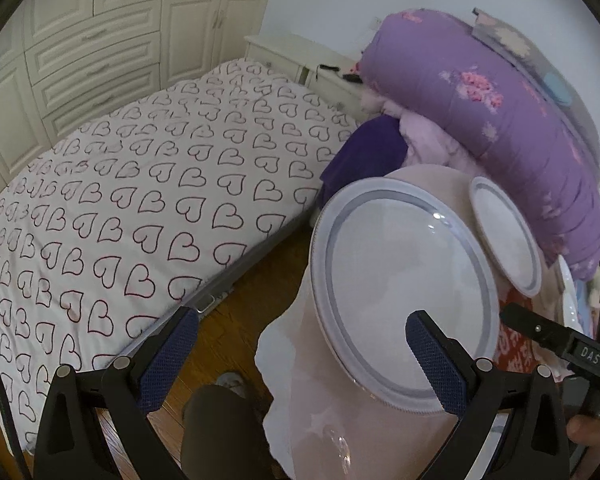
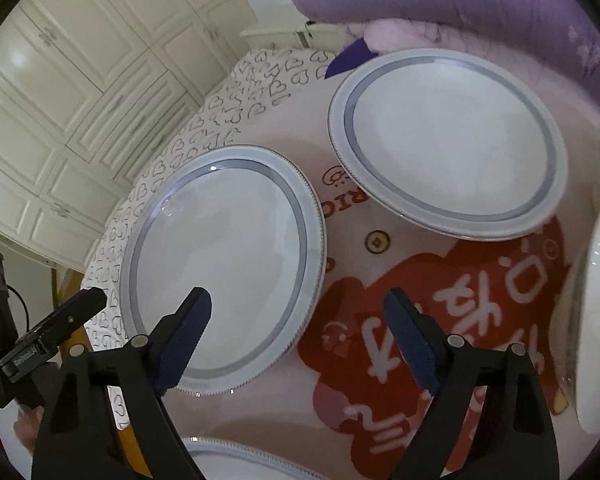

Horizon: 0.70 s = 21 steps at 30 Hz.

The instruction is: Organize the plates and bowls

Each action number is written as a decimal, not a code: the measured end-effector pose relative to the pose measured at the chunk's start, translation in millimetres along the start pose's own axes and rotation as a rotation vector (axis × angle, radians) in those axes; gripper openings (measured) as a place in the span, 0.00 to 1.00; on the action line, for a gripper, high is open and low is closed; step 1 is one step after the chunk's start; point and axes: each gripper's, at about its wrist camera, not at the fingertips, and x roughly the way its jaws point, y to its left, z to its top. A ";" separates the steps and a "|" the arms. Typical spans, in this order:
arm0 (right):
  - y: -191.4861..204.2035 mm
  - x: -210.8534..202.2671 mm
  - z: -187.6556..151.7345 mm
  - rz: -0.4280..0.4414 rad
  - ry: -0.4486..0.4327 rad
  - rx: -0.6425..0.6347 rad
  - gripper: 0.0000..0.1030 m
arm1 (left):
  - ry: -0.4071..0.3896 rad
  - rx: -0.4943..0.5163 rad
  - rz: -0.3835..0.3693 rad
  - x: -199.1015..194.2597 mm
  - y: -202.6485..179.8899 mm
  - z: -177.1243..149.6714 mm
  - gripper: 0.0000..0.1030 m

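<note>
lying flat on the cloth-covered surface (image 2: 380,360), near plate (image 2: 224,268) ahead-left of right tongs (image 2: 298,322), far plate (image 2: 448,144) beyond; round, no long axis. right tongs wide, empty, nearest. left tongs (image 1: 300,354) wide, empty, plate rim under right finger.

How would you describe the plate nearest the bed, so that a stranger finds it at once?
Find the pink cloth with red lettering beside the heart-patterned bed. Two full white plates with grey rings lie on it. The wanted plate is the nearer, left one, at the cloth's edge next to the bed; the other plate lies by the purple quilt.
</note>
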 end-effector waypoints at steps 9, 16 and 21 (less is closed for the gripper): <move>0.8 27.4 11.6 0.035 0.049 0.027 0.44 | 0.094 -0.010 -0.055 52.0 7.3 27.0 0.40; -3.5 31.8 13.0 -0.013 0.041 0.028 0.22 | 0.082 -0.008 -0.071 63.6 11.3 39.7 0.15; -6.3 26.2 10.7 0.006 0.024 0.032 0.21 | 0.060 0.010 -0.056 65.8 10.4 45.4 0.15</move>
